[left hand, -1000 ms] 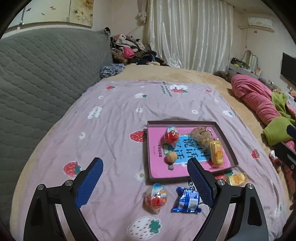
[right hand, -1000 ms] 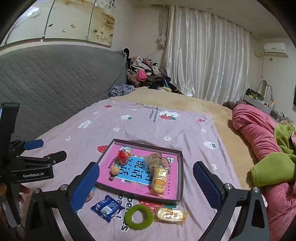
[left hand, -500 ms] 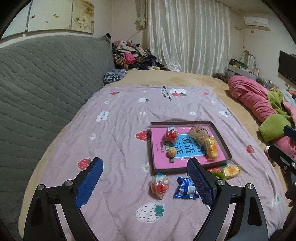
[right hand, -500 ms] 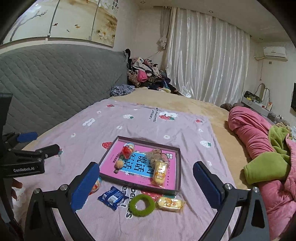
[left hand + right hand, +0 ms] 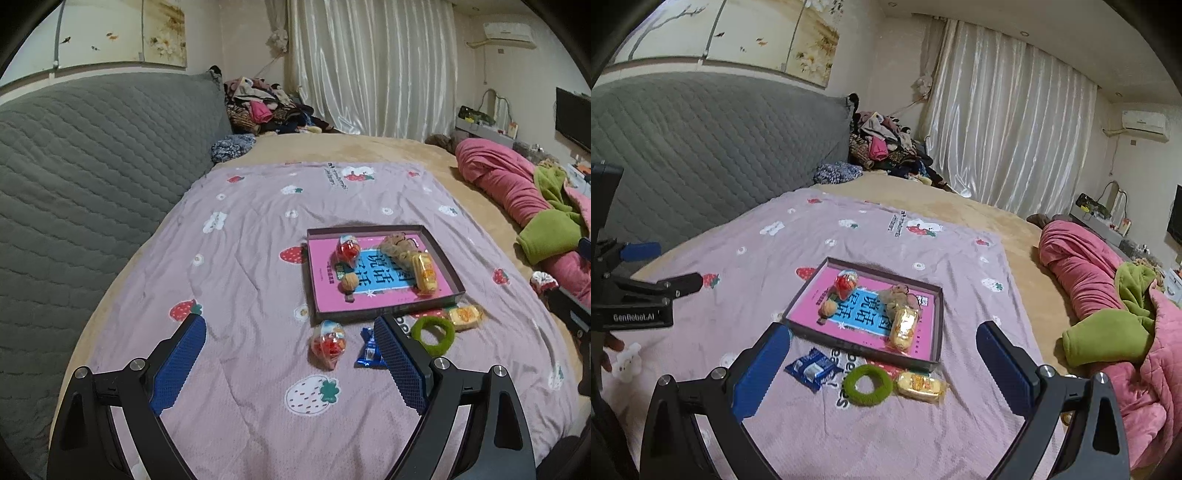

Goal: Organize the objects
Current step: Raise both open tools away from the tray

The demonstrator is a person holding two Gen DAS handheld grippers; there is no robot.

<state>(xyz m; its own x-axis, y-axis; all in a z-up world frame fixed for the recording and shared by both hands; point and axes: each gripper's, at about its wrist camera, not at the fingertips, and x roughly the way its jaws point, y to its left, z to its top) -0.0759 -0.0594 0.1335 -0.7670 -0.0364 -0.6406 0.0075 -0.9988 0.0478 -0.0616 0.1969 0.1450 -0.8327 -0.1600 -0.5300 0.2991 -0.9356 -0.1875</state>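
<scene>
A dark-rimmed tray with a pink bottom lies on the lilac strawberry blanket. It holds a red egg candy, a walnut, a brown plush and a yellow cake packet. In front of the tray lie a second egg candy, a blue packet, a green ring and another yellow packet. My left gripper hangs open and empty above the blanket, near these loose items. My right gripper is open and empty too, with the blue packet and green ring below it.
A grey quilted headboard runs along the left. Pink and green bedding is heaped at the right. A clothes pile sits at the far end by the curtain. A small white plush lies by a person's fingers at the left edge.
Both grippers have drawn back from the tray and risen a little, so the tray and loose items look smaller and farther. Nothing was picked up or moved.
</scene>
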